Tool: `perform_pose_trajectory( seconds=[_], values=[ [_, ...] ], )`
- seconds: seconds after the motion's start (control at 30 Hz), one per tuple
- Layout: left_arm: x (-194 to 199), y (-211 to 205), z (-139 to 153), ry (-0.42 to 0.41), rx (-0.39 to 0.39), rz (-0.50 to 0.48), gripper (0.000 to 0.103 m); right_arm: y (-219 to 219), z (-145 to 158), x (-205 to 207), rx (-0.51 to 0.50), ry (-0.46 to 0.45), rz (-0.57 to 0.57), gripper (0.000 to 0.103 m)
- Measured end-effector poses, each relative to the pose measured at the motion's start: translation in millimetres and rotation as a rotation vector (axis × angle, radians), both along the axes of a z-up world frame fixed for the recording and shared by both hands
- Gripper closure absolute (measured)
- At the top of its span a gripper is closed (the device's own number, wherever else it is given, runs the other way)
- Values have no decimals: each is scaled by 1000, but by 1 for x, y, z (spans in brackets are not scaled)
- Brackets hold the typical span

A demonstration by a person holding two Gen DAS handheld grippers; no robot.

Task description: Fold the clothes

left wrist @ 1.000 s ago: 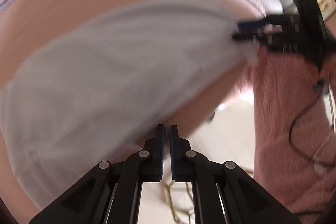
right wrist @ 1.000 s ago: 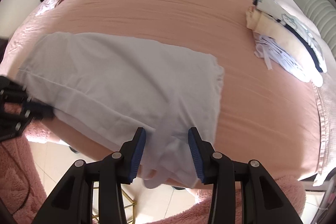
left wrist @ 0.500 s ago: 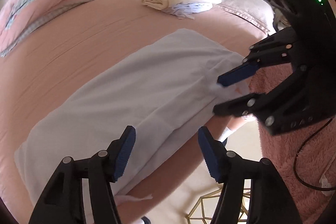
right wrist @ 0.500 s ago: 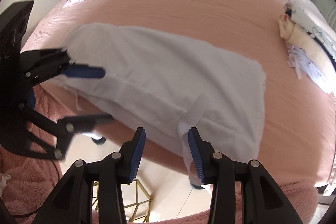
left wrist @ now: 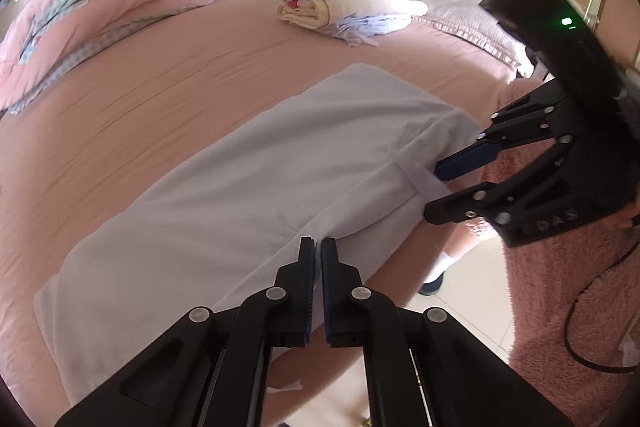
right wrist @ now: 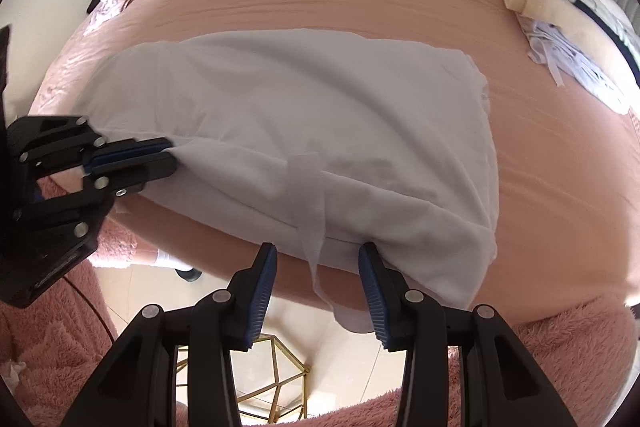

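The white garment (left wrist: pixel 256 195) lies spread across the pink bed sheet (left wrist: pixel 132 99), running from lower left to centre right of the left wrist view, its near edge along the bed's edge and a loose strap (right wrist: pixel 310 211) hanging off it in the lower middle of the right wrist view.

Half a second ago the left claw (left wrist: pixel 318 259) stood wide apart above the cloth; now its fingers are pressed together at bottom centre of its own frame, with the garment's near hem pinched between them. The right wrist view agrees: at centre left the left claw (right wrist: pixel 160 157) is clamped onto the cloth edge. The right claw (right wrist: pixel 316 267) has not closed: its fingers stand spread at the bottom of its frame, one on either side of the strap and hem, with cloth between them but not gripped. In the left wrist view the right claw (left wrist: pixel 448 187) shows at centre right, gaping around the garment's edge.

So one edge point is secured and the other is only bracketed. I judge a two-point lift or fold is being set up, and the right claw likely needs to close before the cloth can be carried evenly.

A stack of folded clothes (left wrist: pixel 352 7) sits in the upper middle, well apart from the garment.
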State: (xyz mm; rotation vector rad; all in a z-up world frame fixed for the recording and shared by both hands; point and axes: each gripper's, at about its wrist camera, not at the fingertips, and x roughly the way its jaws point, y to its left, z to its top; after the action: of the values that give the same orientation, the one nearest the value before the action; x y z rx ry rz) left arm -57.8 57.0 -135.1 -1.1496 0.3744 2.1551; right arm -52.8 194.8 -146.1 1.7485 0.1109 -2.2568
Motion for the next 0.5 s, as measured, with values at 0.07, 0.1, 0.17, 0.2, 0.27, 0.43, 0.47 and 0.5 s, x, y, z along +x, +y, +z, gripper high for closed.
perform_pose_trajectory(
  seconds=[0.07,0.1,0.17,0.2,0.27,0.43,0.47,0.5],
  values=[
    [5,-2,3,-12,12,-8,101,1,1,1,0,6,-13,61],
    [8,-2,1,-23,6,-12,102,1,1,1,-1,9,-19,61],
    [14,-2,-4,-45,-5,-19,102,-2,6,6,6,18,-25,61],
    [17,-3,-6,-56,-10,-23,102,-2,7,7,11,23,-24,61],
    [22,-3,-14,-86,-28,-24,101,-4,7,9,10,25,-28,61],
    [25,-8,-16,-53,-23,41,98,-12,6,13,-25,3,-9,61],
    [26,-8,-13,-28,-16,45,94,-13,6,13,-32,-2,-5,61],
    [25,-7,-11,-4,-16,44,91,-15,5,14,-40,-7,0,61]
  ],
)
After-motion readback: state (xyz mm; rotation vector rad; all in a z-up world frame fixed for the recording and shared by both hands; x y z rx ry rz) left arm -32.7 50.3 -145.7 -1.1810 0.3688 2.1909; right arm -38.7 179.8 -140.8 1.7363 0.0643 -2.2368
